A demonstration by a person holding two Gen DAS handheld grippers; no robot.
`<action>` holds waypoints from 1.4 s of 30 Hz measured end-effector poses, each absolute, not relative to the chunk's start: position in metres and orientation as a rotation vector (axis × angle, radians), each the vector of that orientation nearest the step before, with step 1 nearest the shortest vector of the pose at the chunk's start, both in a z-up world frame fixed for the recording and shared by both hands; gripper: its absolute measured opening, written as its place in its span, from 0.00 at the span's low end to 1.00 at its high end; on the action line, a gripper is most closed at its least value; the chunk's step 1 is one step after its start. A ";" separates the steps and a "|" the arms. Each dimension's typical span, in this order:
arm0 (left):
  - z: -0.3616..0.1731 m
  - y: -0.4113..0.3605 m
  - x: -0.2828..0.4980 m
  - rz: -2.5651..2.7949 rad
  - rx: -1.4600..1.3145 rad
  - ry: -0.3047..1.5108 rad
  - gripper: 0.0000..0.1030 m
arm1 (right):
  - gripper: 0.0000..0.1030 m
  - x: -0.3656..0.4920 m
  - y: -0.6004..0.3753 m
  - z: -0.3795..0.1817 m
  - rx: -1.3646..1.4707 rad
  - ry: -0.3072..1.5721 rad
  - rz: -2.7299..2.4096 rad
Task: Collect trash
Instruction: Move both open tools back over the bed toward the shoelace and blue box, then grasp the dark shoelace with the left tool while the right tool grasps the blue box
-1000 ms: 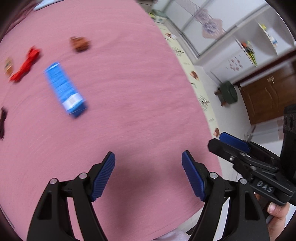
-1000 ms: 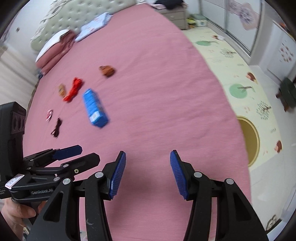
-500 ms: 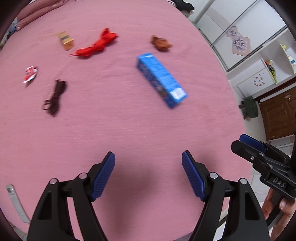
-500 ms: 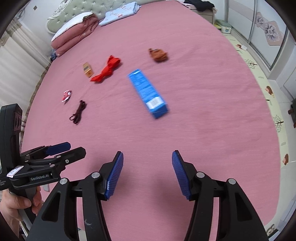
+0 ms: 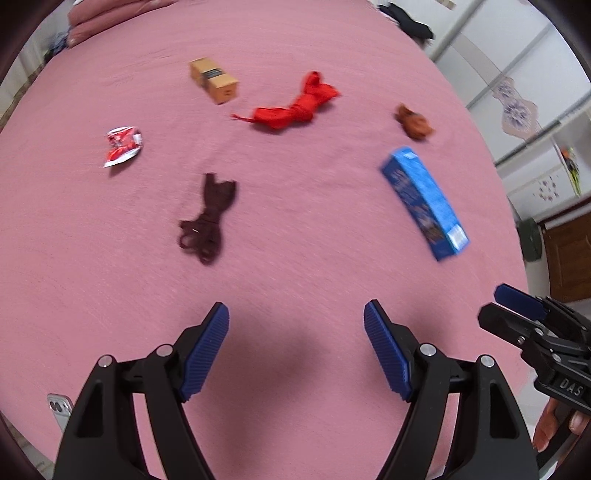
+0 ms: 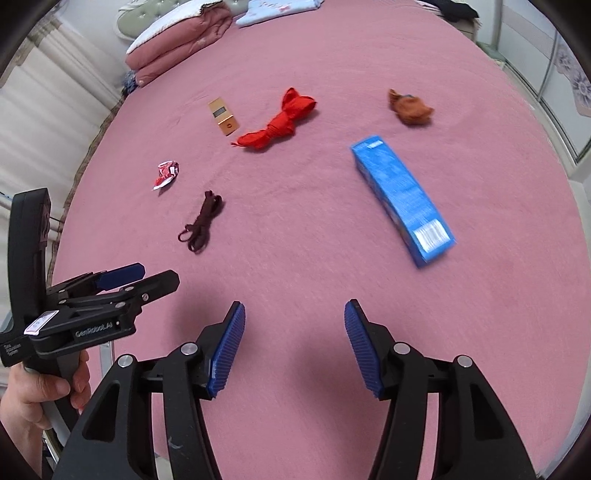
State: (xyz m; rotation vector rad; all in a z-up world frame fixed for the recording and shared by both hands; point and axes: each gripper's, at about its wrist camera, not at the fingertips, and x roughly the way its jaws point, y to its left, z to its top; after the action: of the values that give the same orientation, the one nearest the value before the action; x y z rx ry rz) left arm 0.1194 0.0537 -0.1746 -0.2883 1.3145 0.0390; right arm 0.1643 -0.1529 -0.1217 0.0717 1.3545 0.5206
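Several items lie on a pink bed [image 5: 295,258]: a long blue box [image 5: 424,201] [image 6: 400,197], a red ribbon bundle [image 5: 295,105] [image 6: 277,123], a dark brown lace [image 5: 208,221] [image 6: 201,223], a crumpled red wrapper [image 5: 122,146] [image 6: 166,173], a small tan box [image 5: 214,79] [image 6: 222,116] and a brown crumpled lump [image 5: 413,122] [image 6: 408,107]. My left gripper [image 5: 295,328] is open and empty above the near bed. My right gripper [image 6: 293,325] is open and empty, the blue box ahead to its right.
Folded pink quilts [image 6: 177,48] and a light blue cloth [image 6: 277,9] lie at the bed's head. White cupboards [image 5: 535,92] and a wooden door [image 5: 569,251] stand to the right. A phone-like object [image 5: 59,406] lies at the bed's near left edge.
Both views have swung left and moved closer over the bed, so the items now sit nearer and more central. Both grippers stay open.
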 end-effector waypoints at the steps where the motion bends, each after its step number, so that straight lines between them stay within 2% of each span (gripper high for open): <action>1: -0.180 0.064 0.126 0.053 -0.301 1.316 0.73 | 0.54 0.168 -0.149 -0.124 0.069 1.358 0.524; 9: -0.236 0.119 0.167 0.143 -0.352 1.370 0.73 | 0.54 0.207 -0.125 -0.158 0.055 1.408 0.538; 18: -0.293 0.134 0.200 0.137 -0.341 1.455 0.73 | 0.53 0.231 -0.113 -0.197 0.056 1.465 0.529; 19: -0.301 0.134 0.202 0.141 -0.339 1.469 0.68 | 0.53 0.234 -0.112 -0.197 0.058 1.462 0.532; 20: -0.305 0.134 0.204 0.143 -0.338 1.478 0.57 | 0.54 0.237 -0.111 -0.197 0.061 1.458 0.540; 24: -0.309 0.130 0.205 0.187 -0.300 1.480 0.40 | 0.53 0.248 -0.113 -0.194 0.049 1.437 0.541; 26: -0.307 0.127 0.207 0.173 -0.316 1.476 0.23 | 0.54 0.254 -0.118 -0.191 0.047 1.418 0.534; 27: -0.306 0.124 0.208 0.161 -0.329 1.471 0.20 | 0.54 0.257 -0.121 -0.189 0.047 1.407 0.530; 29: -0.304 0.118 0.210 0.146 -0.346 1.466 0.17 | 0.56 0.264 -0.129 -0.184 0.029 1.380 0.507; 38: -0.282 0.045 0.232 -0.003 -0.480 1.404 0.16 | 0.66 0.292 -0.168 -0.191 -0.080 1.314 0.436; 42: -0.279 0.015 0.241 -0.049 -0.549 1.398 0.16 | 0.67 0.303 -0.175 -0.207 -0.138 1.332 0.419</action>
State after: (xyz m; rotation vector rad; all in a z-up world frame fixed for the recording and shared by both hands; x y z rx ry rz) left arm 0.2408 0.0152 -0.2794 -0.5492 1.3979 -0.0489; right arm 0.3029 -0.1750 -0.2067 -0.1383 1.3317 0.4190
